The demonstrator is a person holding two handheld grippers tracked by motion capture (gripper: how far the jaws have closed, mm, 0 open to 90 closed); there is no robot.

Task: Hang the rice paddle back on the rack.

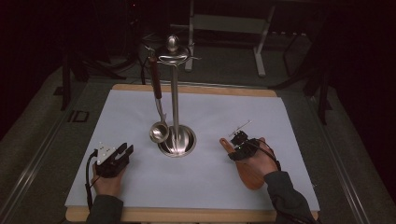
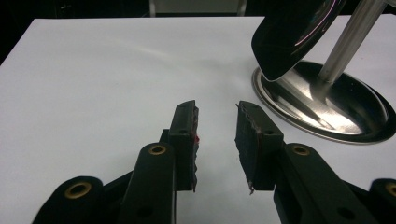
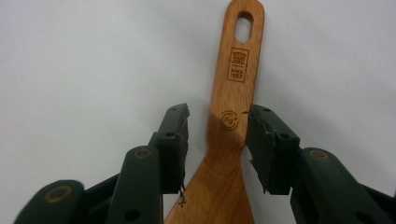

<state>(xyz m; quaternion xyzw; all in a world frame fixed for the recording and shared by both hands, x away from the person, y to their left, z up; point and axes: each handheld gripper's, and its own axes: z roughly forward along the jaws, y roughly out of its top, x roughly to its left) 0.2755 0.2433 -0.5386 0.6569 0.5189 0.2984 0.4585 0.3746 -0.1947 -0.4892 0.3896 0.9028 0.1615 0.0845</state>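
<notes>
- The right gripper [image 3: 218, 122] has its jaws spread wide, one on each side of the handle of a wooden spatula [image 3: 232, 100]; a gap shows beside the left pad, while the right pad sits right at the handle's edge, and I cannot tell whether it touches.
- The wooden spatula lies flat on the white sheet [image 3: 84, 60], its handle running away from the fingertips and its broad blade back between the jaw arms.
- Burned into the handle just beyond the fingertips is a square stamp [image 3: 237, 65] with a small emblem above the words "SINCE 1983"; the emblem itself is too small to read.
- Level with the fingertips sits a round mark [image 3: 229, 120] with letters inside that I cannot make out.
- At the handle's far end is an oval hanging hole [image 3: 243, 27].
- In the high view, the right gripper [image 1: 239, 140] rests over the spatula's neck.
- The left gripper [image 2: 216, 122] stands with jaws apart and nothing between them, above bare white sheet.
- Ahead of its fingertips and to their right is the steel stand [image 2: 327, 100], with a ladle [image 2: 292, 35] hanging over its dish-shaped base.
</notes>
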